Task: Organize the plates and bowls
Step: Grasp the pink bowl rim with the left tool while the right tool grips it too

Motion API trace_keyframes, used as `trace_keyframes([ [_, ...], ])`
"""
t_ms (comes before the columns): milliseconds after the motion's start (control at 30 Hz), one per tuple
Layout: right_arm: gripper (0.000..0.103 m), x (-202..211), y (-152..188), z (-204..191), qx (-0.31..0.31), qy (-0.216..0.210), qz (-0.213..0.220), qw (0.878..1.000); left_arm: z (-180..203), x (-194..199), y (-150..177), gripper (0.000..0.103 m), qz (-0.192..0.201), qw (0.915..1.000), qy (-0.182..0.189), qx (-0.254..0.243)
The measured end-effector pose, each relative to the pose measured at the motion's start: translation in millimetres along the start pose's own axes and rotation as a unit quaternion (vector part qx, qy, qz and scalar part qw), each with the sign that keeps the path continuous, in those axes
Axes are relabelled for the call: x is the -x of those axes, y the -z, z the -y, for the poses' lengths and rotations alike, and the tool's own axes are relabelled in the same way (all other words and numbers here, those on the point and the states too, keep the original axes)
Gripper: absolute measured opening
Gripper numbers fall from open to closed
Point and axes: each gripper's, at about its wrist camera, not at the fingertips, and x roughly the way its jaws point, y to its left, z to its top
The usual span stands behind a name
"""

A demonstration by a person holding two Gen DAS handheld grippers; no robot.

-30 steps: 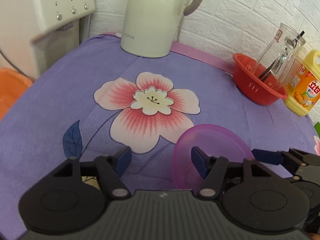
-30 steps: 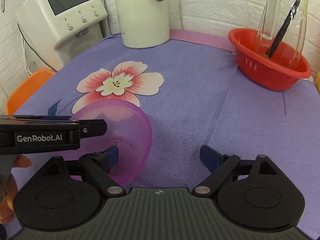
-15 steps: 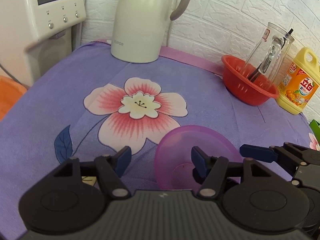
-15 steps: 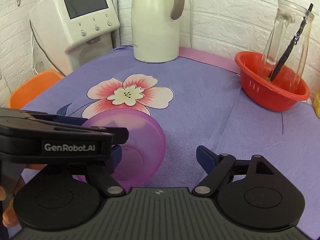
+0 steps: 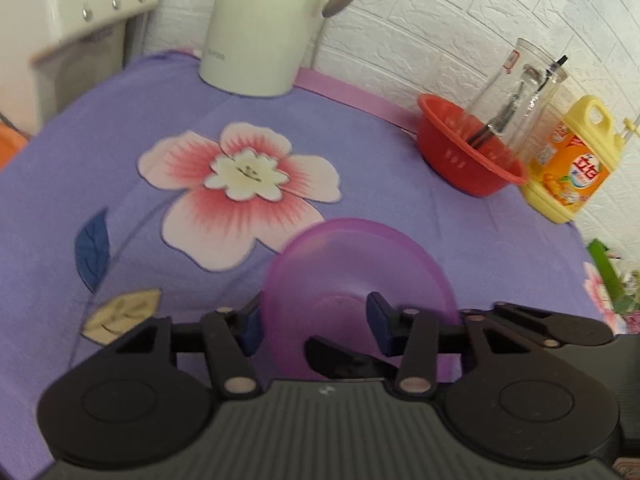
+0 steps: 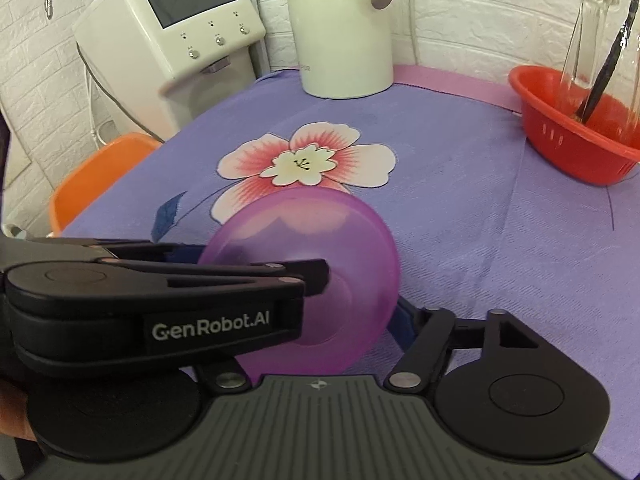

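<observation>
"GenRobot.AI" is printed on the left tool point(image 6: 316, 276). "VIMOO" is marked above the screen of the white dispenser point(image 6: 176, 36). The detergent bottle point(image 5: 572, 168) label is unreadable.

A: Cloth point(image 6: 460, 208): lilac-purple, one printed flower point(image 6: 306, 162) — pink petals, red streaks, cream centre. Dark blue leaf point(image 5: 93, 249).

B: Bowl point(image 6: 320, 240): translucent violet-pink. Basket point(image 6: 576, 136): red.

A: Jug point(image 6: 340, 28): cream-white, grey-beige handle. Bottle point(image 5: 572, 168): yellow, orange label.

B: Dispenser point(image 6: 172, 28): off-white, dark screen. Chair point(image 6: 96, 176): orange. Wall point(image 5: 460, 20): white brick pattern.
</observation>
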Motion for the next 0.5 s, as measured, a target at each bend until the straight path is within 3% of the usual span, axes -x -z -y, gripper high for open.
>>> trace_keyframes([
  [267,0.103,28,9,-12,0.009,0.016,0.001,1.0,16,30,12,0.047,0.005,0.9998,0.016,-0.008],
  [500,0.103,83,28,-18,0.006,0.043,0.016,0.999,54,79,37,0.047,0.019,0.9982,0.05,-0.027],
])
